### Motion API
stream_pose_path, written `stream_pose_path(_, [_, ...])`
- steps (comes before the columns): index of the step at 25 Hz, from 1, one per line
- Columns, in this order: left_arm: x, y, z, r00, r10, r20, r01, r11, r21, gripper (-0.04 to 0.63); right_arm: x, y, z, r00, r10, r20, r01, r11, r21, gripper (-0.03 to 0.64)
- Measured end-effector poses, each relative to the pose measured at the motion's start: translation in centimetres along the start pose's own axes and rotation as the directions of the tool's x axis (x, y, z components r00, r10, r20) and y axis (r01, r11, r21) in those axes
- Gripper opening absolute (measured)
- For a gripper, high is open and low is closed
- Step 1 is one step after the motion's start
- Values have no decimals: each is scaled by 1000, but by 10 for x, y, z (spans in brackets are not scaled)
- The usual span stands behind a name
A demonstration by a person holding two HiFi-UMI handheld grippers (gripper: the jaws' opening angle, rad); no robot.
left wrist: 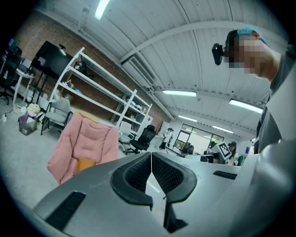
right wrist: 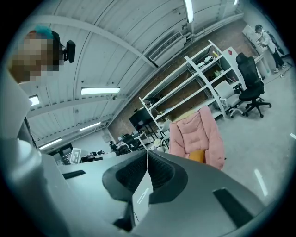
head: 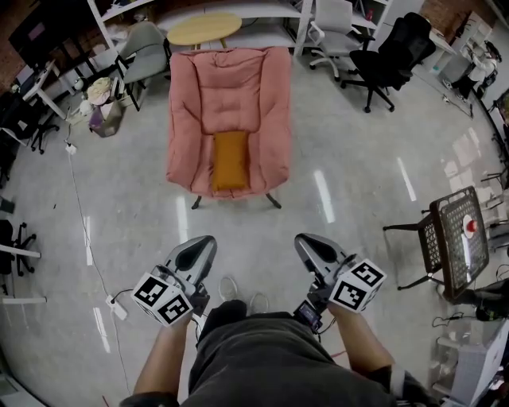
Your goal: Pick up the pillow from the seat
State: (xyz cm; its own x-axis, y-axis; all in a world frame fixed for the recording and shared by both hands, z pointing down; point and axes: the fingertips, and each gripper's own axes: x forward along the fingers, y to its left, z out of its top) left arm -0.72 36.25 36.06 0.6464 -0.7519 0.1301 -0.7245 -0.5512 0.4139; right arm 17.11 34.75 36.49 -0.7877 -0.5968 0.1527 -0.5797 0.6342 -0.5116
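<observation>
A round wooden table stands before white shelving, flanked by a grey armchair on its left and by a white office chair and a black office chair on its right, while a black mesh-topped table stands well apart at the right on the glossy grey floor.

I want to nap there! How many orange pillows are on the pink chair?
1. The orange pillow lies mid-seat on the pink chair, near its front edge. No other shows, though the padding could hide one.
</observation>
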Motion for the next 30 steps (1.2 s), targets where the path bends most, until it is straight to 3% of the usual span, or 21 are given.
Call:
stream_pose_path(11, [33,50,16,1000,-22,-3,22,999,-33,11,60,-20,18,999,-3,-34,3,1000,-6,12])
stream_pose_path(30, [99,238,98,995,-95,-31,93,993,-73,11,248,-67,72,993,-102,-55,103,995,16,12])
